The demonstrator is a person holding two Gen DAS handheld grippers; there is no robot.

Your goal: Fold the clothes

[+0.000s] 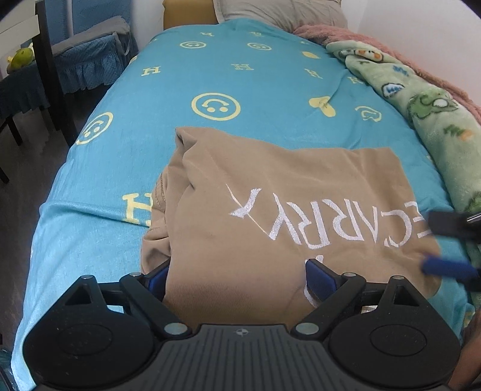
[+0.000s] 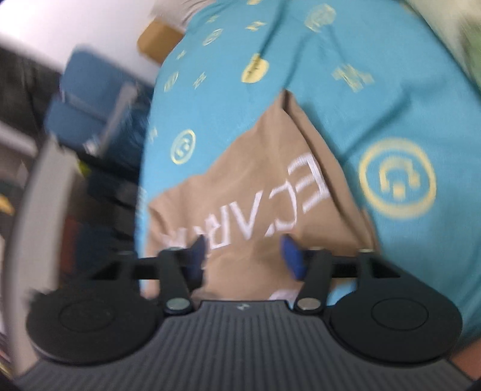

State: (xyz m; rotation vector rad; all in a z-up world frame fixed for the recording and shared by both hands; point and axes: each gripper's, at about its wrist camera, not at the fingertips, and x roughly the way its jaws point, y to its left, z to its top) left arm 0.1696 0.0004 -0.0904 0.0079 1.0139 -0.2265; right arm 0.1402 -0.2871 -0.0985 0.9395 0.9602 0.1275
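Note:
A tan sweatshirt (image 1: 270,210) with white embroidered lettering lies folded on the bed, its left side doubled over in thick folds. My left gripper (image 1: 239,279) hovers over its near edge, open wide, the blue pads (image 1: 318,278) standing apart with cloth lying loose between them. My right gripper (image 2: 245,257) is open too, above the sweatshirt (image 2: 255,195); the right wrist view is blurred. In the left wrist view the right gripper (image 1: 436,246) shows at the sweatshirt's right edge, with one black and one blue finger spread.
The bed wears a turquoise sheet (image 1: 210,75) with yellow smileys and letters. A green fleece blanket (image 1: 430,111) and a pink one (image 1: 315,31) run along the right side by the wall. A pillow (image 1: 279,12) lies at the head. A dark chair with blue cushions (image 1: 87,60) stands left of the bed.

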